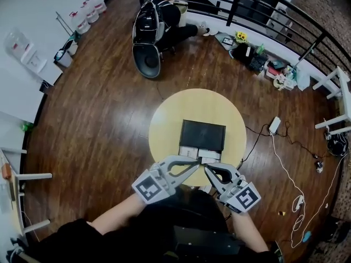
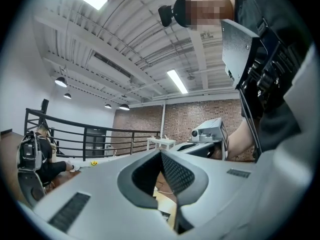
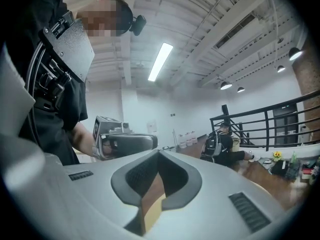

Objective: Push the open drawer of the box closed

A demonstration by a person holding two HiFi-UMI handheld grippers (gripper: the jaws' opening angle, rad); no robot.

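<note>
A dark box (image 1: 203,135) stands on the round yellow table (image 1: 164,125). Its white drawer (image 1: 198,153) sticks out of the side facing me. Both grippers hover over the table's near edge, just short of the drawer's front, angled inward so their tips almost meet. My left gripper (image 1: 195,165) is shut with nothing in it, and my right gripper (image 1: 207,167) is shut and empty too. In the left gripper view the jaws (image 2: 161,155) meet at the tip, with the right gripper (image 2: 207,131) beyond them. The right gripper view shows its jaws (image 3: 159,154) closed and the left gripper (image 3: 122,141) beside them.
A person with a backpack (image 1: 156,21) sits on the wooden floor far behind the table. A power strip (image 1: 274,126) and white cables lie on the floor to the right. White chairs (image 1: 334,97) stand by the black railing (image 1: 307,21).
</note>
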